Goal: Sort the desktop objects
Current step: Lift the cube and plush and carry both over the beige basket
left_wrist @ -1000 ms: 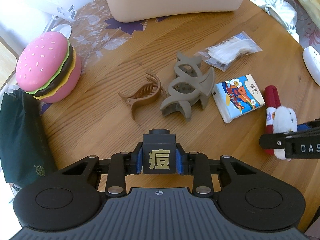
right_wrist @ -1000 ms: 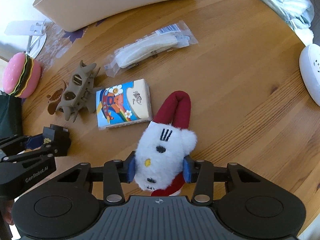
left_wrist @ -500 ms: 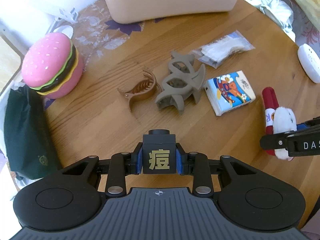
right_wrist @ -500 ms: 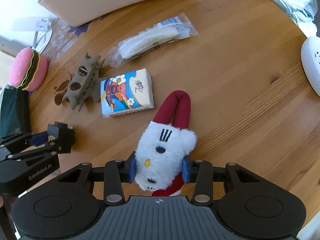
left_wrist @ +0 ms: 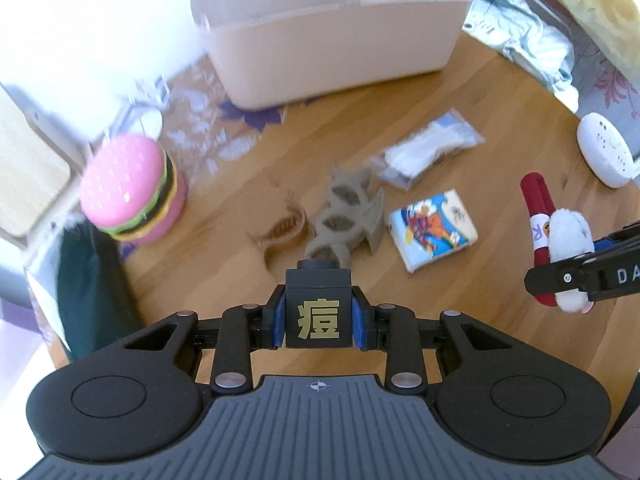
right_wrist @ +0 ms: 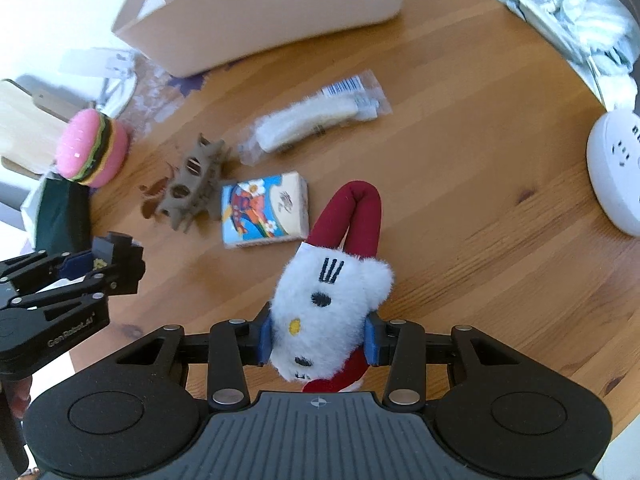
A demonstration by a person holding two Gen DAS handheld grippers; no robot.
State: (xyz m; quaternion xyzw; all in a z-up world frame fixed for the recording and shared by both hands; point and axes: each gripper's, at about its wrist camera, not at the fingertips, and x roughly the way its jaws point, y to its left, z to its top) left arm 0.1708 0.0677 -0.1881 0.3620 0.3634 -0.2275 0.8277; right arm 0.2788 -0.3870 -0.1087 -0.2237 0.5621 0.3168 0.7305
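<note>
Left gripper: fingers pinching a small black cube w/ a gold character on its face, held clear of the round wooden worktop. Right gripper: fingers pinching a fluffy white plush toy w/ dark-red legs across its head, legs dangling toward the wood.

Open beige plastic bin sits at the far side (prob. the drop spot, my guess). Between the hands and the bin: grey claw hair clip, brown hair clip, cartoon-print tissue pack, clear sachet w/ white contents. Pink burger-shaped toy off to the left.

Risks:
- Plush is soft, so the grip may creep and it could slide out.
- Dangling legs could snag the bin rim if carried low.
- Cube is smooth & hard; a tilt could twist it loose.
- Both hands heading for one bin may bump each other.
</note>
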